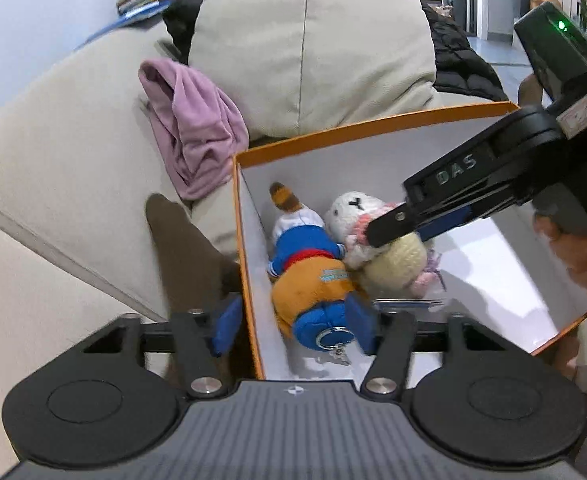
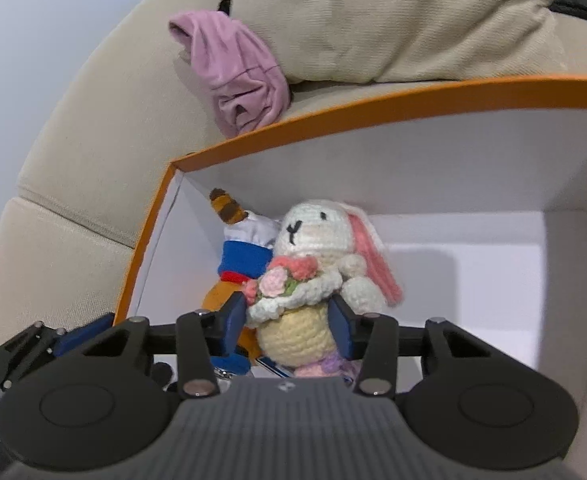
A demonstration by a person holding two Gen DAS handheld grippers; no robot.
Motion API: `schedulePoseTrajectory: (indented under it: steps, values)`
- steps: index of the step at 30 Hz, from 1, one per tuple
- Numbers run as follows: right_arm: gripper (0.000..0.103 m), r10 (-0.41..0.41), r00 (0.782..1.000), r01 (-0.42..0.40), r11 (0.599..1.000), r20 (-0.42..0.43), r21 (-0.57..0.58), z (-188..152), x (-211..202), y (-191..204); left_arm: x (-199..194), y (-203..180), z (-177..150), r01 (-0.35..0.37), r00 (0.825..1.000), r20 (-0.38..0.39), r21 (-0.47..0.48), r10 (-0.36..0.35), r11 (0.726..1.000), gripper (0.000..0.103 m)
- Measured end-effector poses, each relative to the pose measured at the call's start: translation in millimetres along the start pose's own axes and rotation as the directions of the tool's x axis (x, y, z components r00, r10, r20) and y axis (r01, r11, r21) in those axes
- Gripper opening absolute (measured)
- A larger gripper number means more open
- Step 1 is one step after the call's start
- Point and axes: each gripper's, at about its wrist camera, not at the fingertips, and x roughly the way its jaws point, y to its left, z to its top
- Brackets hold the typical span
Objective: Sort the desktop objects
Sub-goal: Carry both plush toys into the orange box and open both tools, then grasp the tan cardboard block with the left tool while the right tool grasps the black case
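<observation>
Right gripper [image 2: 289, 320]: blue pads against both sides of the crochet rabbit [image 2: 317, 280], grasping its cream body. Rabbit sits inside the orange box [image 2: 333, 116], near the box's left wall. Left gripper [image 1: 293, 328]: fingers spread, straddling that wall, clamping nothing. Plush tiger [image 1: 309, 264] lies in the box, touching the rabbit. Purple cloth [image 1: 193, 128] on the sofa [image 1: 53, 152] behind the box.

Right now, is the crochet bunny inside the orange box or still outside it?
Inside. The crochet bunny sits within the orange box walls beside the orange plush, with the right hand-held gripper around its body.
</observation>
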Motion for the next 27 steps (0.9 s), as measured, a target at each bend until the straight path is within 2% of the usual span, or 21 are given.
schedulePoseTrajectory:
  steps: [6,10,15,18,20,23,25,27]
  values:
    - [0.051,-0.021,0.999,0.023,0.998,0.032,-0.06,-1.4,-2.4,6.1,-3.9,3.7,-2.2,0.005,1.0,0.001,-0.029,-0.005,1.0,0.059]
    - [0.053,-0.04,0.992,0.056,0.99,0.122,-0.128,-8.5,-29.4,18.5,-29.0,3.6,-4.6,-0.028,0.999,0.04,-0.036,0.029,0.999,0.059]
    - [0.054,0.012,0.958,0.051,0.976,0.286,-0.213,-43.8,-81.6,41.2,-74.4,1.6,-21.0,-0.002,0.997,0.072,-0.07,0.007,0.998,0.059]
    - [0.054,0.065,0.932,0.034,0.964,0.357,-0.265,-79.1,-107.9,48.0,-98.8,-7.0,-39.0,0.061,0.996,0.067,-0.088,-0.055,0.994,0.059]
    - [0.058,0.044,0.927,0.068,0.957,0.372,-0.283,-102.9,-122.0,49.9,-112.4,-14.2,-52.0,0.118,0.992,0.061,-0.106,-0.112,0.987,0.059]
    - [0.058,-0.027,0.933,0.138,0.948,0.358,-0.287,-138.5,-135.6,46.7,-127.4,-28.0,-75.2,0.199,0.98,0.038,-0.132,-0.195,0.971,0.061]
    - [0.058,-0.068,0.942,0.163,0.949,0.329,-0.271,-161.5,-142.9,38.6,-133.0,-37.7,-90.3,0.219,0.976,0.021,-0.142,-0.218,0.965,0.064]
    - [0.058,-0.081,0.956,0.155,0.956,0.283,-0.248,-179.8,-146.5,29.6,-133.6,-42.9,-106.1,0.223,0.974,-0.004,-0.166,-0.227,0.96,0.07]
